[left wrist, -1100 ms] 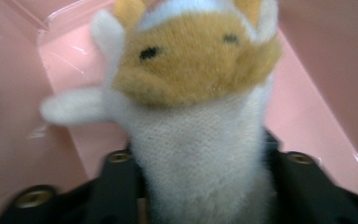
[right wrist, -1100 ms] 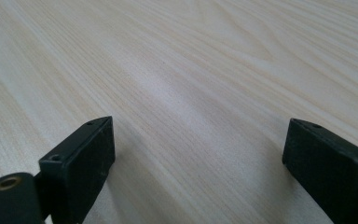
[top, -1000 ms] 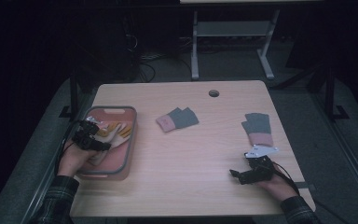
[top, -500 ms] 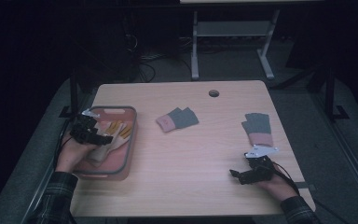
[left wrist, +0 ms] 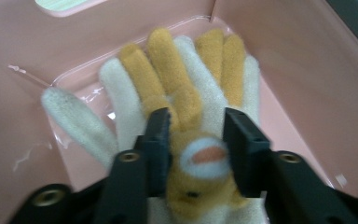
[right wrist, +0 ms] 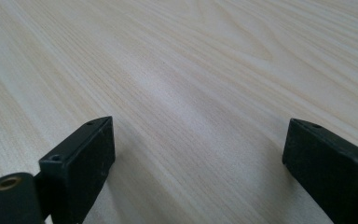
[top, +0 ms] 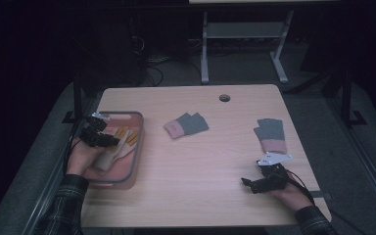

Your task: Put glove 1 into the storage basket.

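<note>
The left claw (left wrist: 193, 135) has just been closing on the yellow glove (left wrist: 186, 116) in the pink bin (top: 136, 147), its fingers pointing straight away from the claw. The right claw (right wrist: 196, 154) gapes empty over the desk (top: 200, 161), well apart from the bin.

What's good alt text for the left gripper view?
The left gripper has its two black jaws closed on the orange-and-cream glove, which lies fingers spread inside a pink bin.

Dark plaid sleeves on both forearms; each tool is black, brass-ringed screws by the left tool (left wrist: 198, 135), grey plate atop the right tool (top: 248, 182).
</note>
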`<state>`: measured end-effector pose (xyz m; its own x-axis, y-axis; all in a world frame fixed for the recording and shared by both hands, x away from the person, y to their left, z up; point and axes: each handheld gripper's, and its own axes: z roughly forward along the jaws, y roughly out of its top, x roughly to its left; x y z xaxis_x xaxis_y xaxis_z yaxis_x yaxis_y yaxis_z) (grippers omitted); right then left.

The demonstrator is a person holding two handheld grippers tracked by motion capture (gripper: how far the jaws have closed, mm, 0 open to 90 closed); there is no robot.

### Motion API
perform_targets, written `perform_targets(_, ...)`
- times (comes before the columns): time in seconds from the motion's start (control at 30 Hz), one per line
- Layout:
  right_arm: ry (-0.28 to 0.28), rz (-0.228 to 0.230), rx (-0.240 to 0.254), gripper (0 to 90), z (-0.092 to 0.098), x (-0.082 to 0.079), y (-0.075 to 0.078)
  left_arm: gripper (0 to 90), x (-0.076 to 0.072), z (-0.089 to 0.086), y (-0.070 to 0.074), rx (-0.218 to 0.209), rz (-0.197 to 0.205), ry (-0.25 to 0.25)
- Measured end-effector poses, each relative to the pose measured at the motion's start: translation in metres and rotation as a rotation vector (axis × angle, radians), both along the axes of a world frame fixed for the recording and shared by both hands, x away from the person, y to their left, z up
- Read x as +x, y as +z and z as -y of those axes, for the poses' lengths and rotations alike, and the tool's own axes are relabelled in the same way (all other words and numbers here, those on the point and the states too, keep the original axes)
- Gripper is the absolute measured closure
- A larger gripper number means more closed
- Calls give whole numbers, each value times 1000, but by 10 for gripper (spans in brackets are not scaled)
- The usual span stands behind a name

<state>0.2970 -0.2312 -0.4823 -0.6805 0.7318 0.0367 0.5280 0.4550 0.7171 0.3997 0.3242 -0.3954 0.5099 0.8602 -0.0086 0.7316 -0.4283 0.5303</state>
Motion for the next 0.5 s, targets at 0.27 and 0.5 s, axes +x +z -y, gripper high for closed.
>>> perform_targets(0.27, 0, 0, 0, 88, 0, 0, 0, 898, -6, -5, 9, -54, 30, -44)
perform_targets(0.5, 0, 0, 0, 87, 0, 0, 0, 633, 6, -1, 0, -67, 33, -11)
